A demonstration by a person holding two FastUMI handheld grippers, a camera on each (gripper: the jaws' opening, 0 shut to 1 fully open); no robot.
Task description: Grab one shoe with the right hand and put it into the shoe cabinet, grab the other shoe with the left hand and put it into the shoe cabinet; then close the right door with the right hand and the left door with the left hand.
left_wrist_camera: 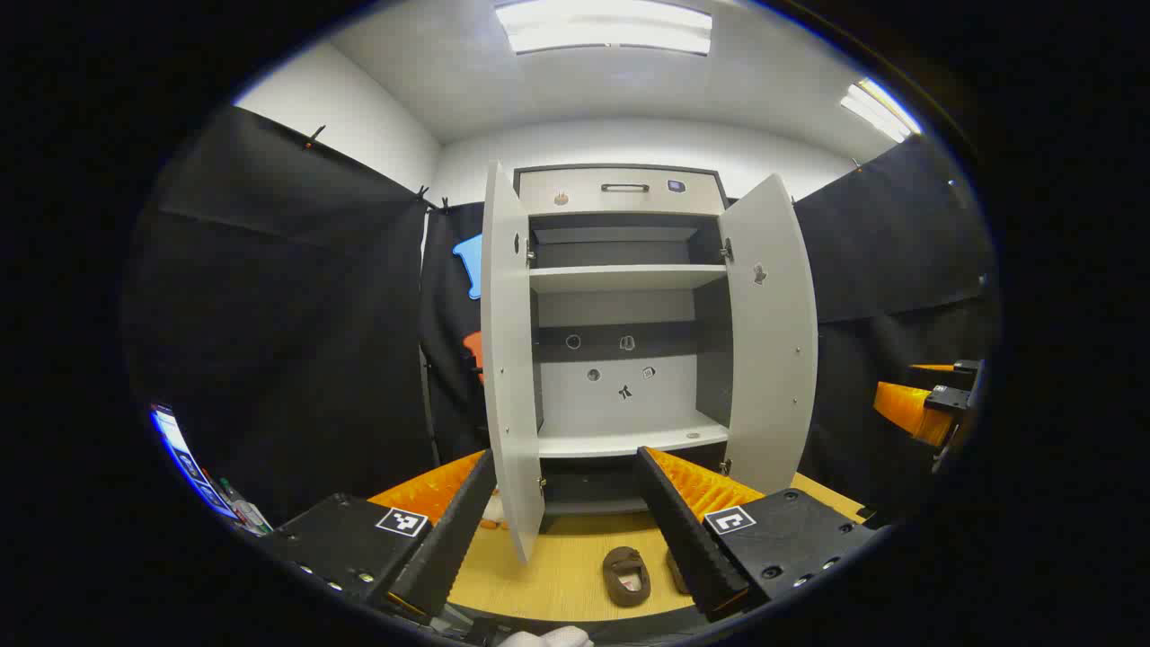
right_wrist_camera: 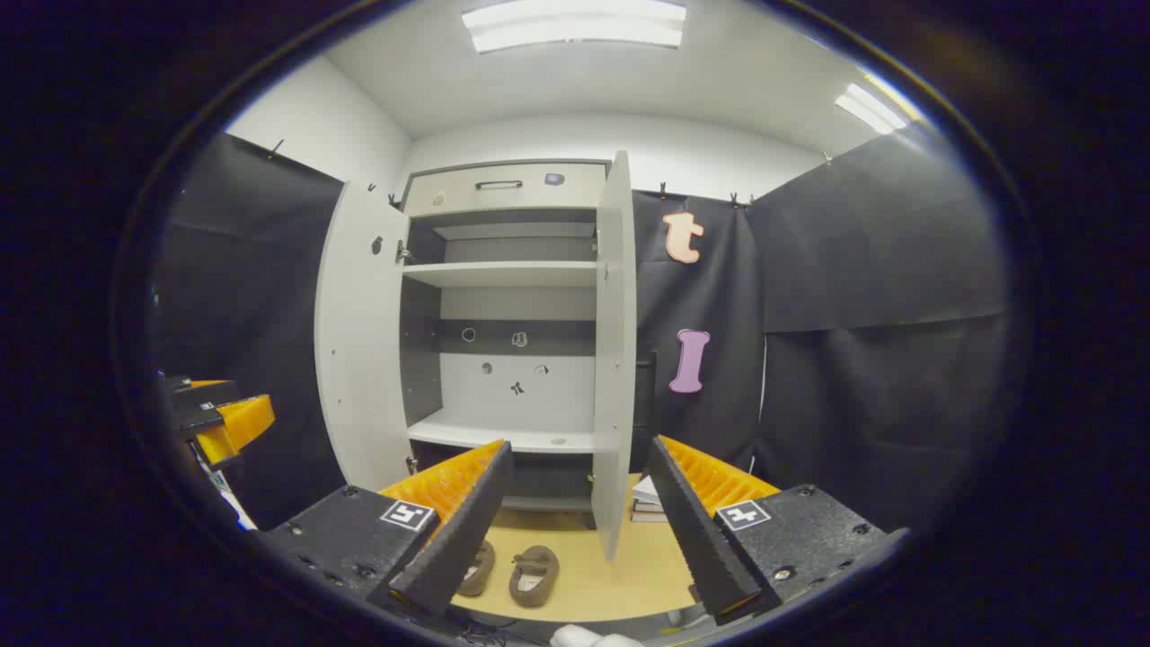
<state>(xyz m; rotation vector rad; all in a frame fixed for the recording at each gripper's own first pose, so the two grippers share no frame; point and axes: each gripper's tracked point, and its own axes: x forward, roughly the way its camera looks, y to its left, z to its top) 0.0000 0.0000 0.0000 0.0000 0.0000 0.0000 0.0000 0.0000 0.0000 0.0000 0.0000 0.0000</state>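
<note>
black cloth walls surround a wooden worktop (right_wrist_camera: 620,575) carrying the shoe cabinet (right_wrist_camera: 503,314), both doors swung open at frame centre. two brown shoes (right_wrist_camera: 512,572) lie side by side on the worktop before it, low in the right gripper view. left tool (left_wrist_camera: 566,530) and right tool (right_wrist_camera: 575,530) hover released, holding nothing.

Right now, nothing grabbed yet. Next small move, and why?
Probably lower the right tool toward the nearer brown shoe. Both tools are open and hold nothing, both shoes lie on the wooden table in front of the cabinet, whose doors stand open, and the task starts with the right hand.
</note>
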